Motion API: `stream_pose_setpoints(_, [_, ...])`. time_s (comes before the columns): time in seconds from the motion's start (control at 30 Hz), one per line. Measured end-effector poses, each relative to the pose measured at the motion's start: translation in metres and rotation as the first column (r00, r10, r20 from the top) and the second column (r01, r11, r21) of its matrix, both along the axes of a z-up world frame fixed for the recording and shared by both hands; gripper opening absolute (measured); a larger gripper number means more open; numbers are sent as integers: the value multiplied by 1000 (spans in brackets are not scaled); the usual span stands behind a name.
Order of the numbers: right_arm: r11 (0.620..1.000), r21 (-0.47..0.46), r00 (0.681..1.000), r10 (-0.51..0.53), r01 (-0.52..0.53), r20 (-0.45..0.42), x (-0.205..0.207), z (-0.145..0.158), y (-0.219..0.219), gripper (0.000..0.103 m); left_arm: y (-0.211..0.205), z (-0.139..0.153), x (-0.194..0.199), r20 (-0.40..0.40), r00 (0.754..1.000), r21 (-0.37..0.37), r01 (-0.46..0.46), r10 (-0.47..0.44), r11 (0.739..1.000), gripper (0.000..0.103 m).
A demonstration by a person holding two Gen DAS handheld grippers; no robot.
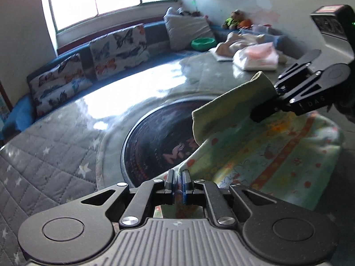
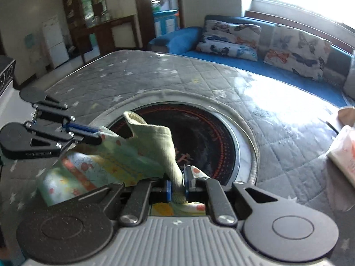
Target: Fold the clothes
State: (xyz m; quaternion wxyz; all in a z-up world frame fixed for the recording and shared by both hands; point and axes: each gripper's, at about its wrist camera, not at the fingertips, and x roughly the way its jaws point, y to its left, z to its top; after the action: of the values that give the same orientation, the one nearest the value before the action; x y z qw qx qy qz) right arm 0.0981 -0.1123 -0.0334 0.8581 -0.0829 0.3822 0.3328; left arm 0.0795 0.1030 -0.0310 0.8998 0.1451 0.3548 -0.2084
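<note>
Over a table with a grey quilted star-print cover and a round dark glass inset, a pale green printed garment with orange stripes and small red motifs is held up between two black grippers. Its long axis runs roughly from one gripper to the other, sagging in the middle above the near edge of the round inset. A plain green cuffed end sticks up and away from the right gripper, whose blue-padded fingers are pressed together on that end of the fabric. The left gripper has its fingers nearly closed, with only a thin slit between them, pinching the opposite edge of the cloth. Beyond the table stand a blue sofa with butterfly-print cushions and a small pile of pale pink and white clothes.
</note>
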Motion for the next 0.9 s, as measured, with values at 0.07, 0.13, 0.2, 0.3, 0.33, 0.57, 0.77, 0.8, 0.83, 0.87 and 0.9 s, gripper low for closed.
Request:
stream_pose_setpoints(0.07, [1000, 5, 1000, -23, 23, -14, 11, -11, 2, 15, 1, -4, 5, -12, 1000, -5, -18, 18, 1000, 7])
stream_pose_setpoints(0.13, [998, 5, 998, -61, 61, 3, 11, -15, 0, 21, 1, -5, 8, -17, 999, -10, -30, 30, 1000, 8])
stream_pose_setpoints(0.2, [996, 10, 996, -84, 84, 12, 10, -15, -5, 22, 2, -4, 9, -18, 999, -12, -37, 36, 999, 9])
stream_pose_setpoints(0.3, [993, 17, 992, -122, 121, 45, 6, -10, -18, 23, 2, -5, 12, -12, 999, -7, -48, 48, 999, 11])
stream_pose_setpoints(0.33, [991, 18, 989, -133, 132, 60, 4, -7, -23, 23, 2, -4, 13, -13, 999, -9, -52, 52, 999, 11])
stream_pose_setpoints(0.57, [996, 32, 994, -87, 85, 62, -31, 5, -39, 23, 0, -6, 17, -10, 998, 5, -59, 59, 998, 11])
stream_pose_setpoints(0.77, [989, -7, 989, -146, 146, 14, -33, -16, -56, 22, 1, -7, 21, -6, 996, 17, -92, 92, 996, 16])
stream_pose_setpoints(0.8, [985, -8, 985, -171, 172, 14, -30, -19, -62, 22, 1, -7, 22, -4, 995, 20, -100, 100, 995, 16])
stream_pose_setpoints(0.83, [982, -6, 982, -190, 190, 18, -27, -20, -68, 18, 3, -7, 23, -5, 994, 23, -110, 111, 994, 16])
stream_pose_setpoints(0.87, [978, -4, 978, -208, 208, 22, -24, -22, -73, 17, 4, -8, 25, -5, 993, 26, -121, 121, 992, 16])
stream_pose_setpoints(0.9, [973, -9, 973, -231, 231, 28, -21, -22, -76, 17, 5, -8, 26, -5, 991, 29, -131, 132, 991, 16])
